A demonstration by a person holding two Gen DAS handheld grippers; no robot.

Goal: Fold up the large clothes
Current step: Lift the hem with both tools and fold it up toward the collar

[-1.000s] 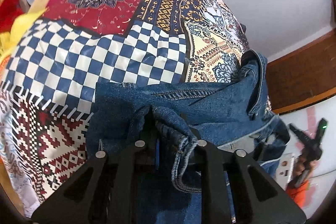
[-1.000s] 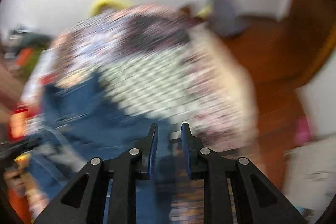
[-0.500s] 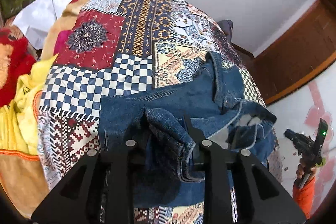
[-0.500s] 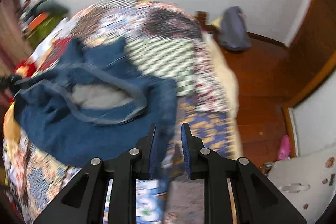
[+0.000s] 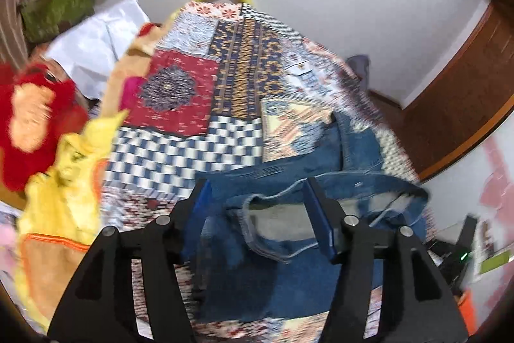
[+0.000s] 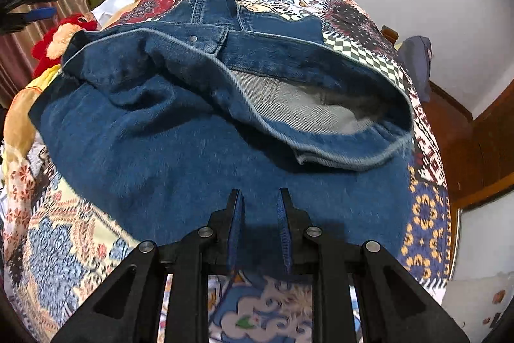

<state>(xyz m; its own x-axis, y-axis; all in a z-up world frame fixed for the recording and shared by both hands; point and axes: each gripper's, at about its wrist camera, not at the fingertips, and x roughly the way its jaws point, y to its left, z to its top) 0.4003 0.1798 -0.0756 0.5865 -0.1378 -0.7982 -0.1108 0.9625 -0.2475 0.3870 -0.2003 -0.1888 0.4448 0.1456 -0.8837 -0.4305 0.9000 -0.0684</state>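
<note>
I can't read any words, brand names or numbers from either wrist camera. The denim jacket (image 6: pixel 199 124) shows no legible label, and the patchwork bedspread (image 5: pixel 205 105) carries only patterns.

The jacket (image 6: pixel 199 156) is thick blue denim cloth with a pale grey inside. The bed cover (image 5: pixel 205 105) is soft printed cloth. Each claw (image 6: pixel 259 198) is matt black plastic.

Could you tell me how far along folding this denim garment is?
Done: the denim garment lies on the patchwork bedspread. In hand: nothing; left claw and right claw are both open, empty. Left: its bunched waistband still gapes, so flattening and folding remain.
</note>
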